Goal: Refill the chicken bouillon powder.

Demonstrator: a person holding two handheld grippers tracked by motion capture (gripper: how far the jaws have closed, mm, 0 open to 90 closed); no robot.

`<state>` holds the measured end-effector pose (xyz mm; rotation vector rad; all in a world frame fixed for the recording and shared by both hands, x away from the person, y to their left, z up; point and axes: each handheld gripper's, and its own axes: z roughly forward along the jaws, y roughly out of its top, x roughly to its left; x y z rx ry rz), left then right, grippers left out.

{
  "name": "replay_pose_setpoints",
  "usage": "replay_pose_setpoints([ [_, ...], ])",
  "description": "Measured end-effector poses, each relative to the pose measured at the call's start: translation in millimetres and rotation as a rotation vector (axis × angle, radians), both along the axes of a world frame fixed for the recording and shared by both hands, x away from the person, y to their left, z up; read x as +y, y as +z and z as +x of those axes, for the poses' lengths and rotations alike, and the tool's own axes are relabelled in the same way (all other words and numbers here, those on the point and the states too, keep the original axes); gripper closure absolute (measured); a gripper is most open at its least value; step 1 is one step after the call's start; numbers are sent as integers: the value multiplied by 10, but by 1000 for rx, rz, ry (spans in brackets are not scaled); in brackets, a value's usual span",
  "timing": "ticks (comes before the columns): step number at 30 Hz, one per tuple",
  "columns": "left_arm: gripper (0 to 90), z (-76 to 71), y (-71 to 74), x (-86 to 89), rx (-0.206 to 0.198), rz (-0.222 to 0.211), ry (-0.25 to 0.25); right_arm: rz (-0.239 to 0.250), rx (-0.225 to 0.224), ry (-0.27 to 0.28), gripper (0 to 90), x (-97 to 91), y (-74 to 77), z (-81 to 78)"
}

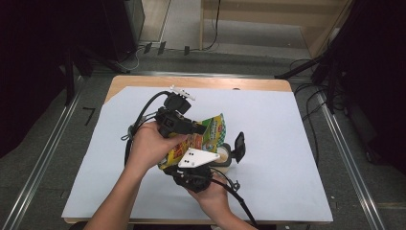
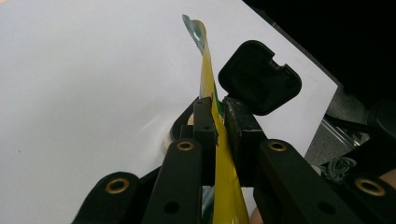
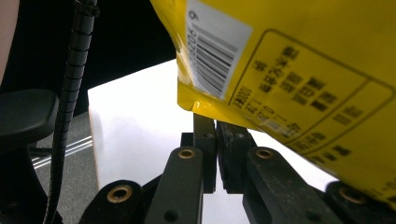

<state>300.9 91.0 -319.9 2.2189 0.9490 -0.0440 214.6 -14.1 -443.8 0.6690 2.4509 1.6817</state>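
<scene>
A yellow printed snack bag (image 1: 213, 132) is held up over the white-covered table by both grippers. My left gripper (image 1: 200, 128) reaches in from the left, and its jaws are shut on the bag's thin edge (image 2: 223, 168), which stands upright between them. From below, my right gripper (image 1: 194, 167), topped by a grey plate, has its jaws pressed together at the bag's lower seam. The bag's back (image 3: 303, 56), with a barcode and printed text, hangs just above those jaws.
A small round container (image 1: 223, 156) with an open black flip lid (image 1: 239, 145) sits on the white sheet (image 1: 287, 143) just right of the bag; the lid (image 2: 259, 77) looms close behind the left jaws. Cables and metal rails run along the floor around the table.
</scene>
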Motion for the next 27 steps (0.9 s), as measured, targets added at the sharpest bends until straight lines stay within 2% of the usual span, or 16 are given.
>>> replay_pose_setpoints([
  [27, 838, -3, -6, 6, -2, 1, 1, 3, 11, 1, 887, 3, 2, -11],
])
